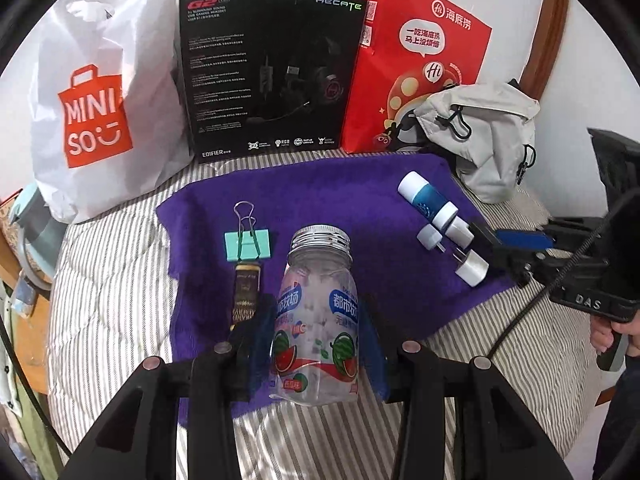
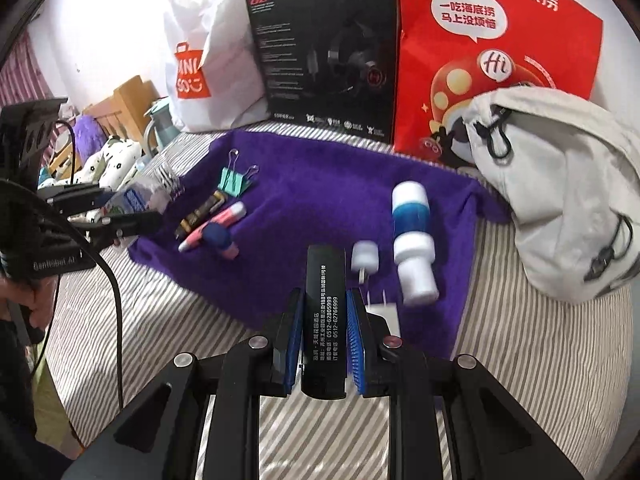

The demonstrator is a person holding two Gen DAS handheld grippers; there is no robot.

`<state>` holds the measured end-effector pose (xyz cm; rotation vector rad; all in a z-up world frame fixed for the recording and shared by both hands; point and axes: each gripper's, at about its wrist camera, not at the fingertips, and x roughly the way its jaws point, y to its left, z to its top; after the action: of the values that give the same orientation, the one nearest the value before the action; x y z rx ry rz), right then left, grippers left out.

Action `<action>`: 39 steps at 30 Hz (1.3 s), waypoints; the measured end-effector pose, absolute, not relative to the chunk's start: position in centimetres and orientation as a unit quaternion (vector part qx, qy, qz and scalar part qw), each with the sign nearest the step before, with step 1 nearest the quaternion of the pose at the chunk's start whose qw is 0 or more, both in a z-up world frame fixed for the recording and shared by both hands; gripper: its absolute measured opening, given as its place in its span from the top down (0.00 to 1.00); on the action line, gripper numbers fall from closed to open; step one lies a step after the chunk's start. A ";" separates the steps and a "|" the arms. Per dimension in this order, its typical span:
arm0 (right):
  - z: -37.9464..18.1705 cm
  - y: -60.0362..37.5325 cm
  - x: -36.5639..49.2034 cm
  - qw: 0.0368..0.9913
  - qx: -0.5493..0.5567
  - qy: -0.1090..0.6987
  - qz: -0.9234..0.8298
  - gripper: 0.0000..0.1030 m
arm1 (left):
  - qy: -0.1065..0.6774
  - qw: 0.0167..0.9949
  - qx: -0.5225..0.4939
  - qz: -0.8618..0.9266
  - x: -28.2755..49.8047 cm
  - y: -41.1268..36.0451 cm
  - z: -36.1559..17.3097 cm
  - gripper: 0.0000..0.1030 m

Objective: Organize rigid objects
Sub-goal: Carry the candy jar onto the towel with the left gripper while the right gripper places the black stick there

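Observation:
A clear plastic bottle (image 1: pixel 316 312) with a silver lid and a watermelon label sits between my left gripper's (image 1: pixel 316 340) blue pads, which are shut on its sides over the purple cloth (image 1: pixel 340 192). My right gripper (image 2: pixel 324 296) is shut on a black bar with white print (image 2: pixel 324 308) above the cloth's near edge. On the cloth lie a teal binder clip (image 1: pixel 248 244), a gold-and-black lighter (image 1: pixel 246 292), a white-and-blue bottle (image 2: pixel 412 236), two white plugs (image 2: pixel 365 256) and pink pens (image 2: pixel 218 232). The right wrist view shows the left gripper (image 2: pixel 136 216) at far left.
At the back stand a white Miniso bag (image 1: pixel 96 112), a black headset box (image 1: pixel 272 72) and a red paper bag (image 1: pixel 420 60). A grey drawstring bag (image 2: pixel 560 200) lies at the cloth's right. Striped bedding (image 2: pixel 160 320) surrounds the cloth.

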<state>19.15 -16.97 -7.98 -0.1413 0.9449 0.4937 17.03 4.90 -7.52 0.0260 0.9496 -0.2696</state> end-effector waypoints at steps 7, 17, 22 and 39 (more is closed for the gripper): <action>-9.4 -14.7 23.9 0.852 -0.070 0.460 0.239 0.79 | 0.465 0.876 0.008 -0.127 19.5 5.4 -8.4 0.62; -12.2 -12.2 29.0 0.838 -0.081 0.484 0.237 0.79 | 0.472 0.873 0.001 -0.125 20.8 6.3 -9.2 0.62; -13.5 -11.7 30.0 0.833 -0.093 0.497 0.224 0.79 | 0.475 0.871 -0.003 -0.122 20.9 6.8 -9.7 0.62; -14.5 -11.5 30.3 0.825 -0.114 0.507 0.223 0.76 | 0.479 0.868 -0.006 -0.127 20.8 6.8 -9.8 0.62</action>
<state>30.30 -11.46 -14.53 -0.2426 1.0769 0.4746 20.81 6.81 -9.81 -0.0120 1.0031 -0.2651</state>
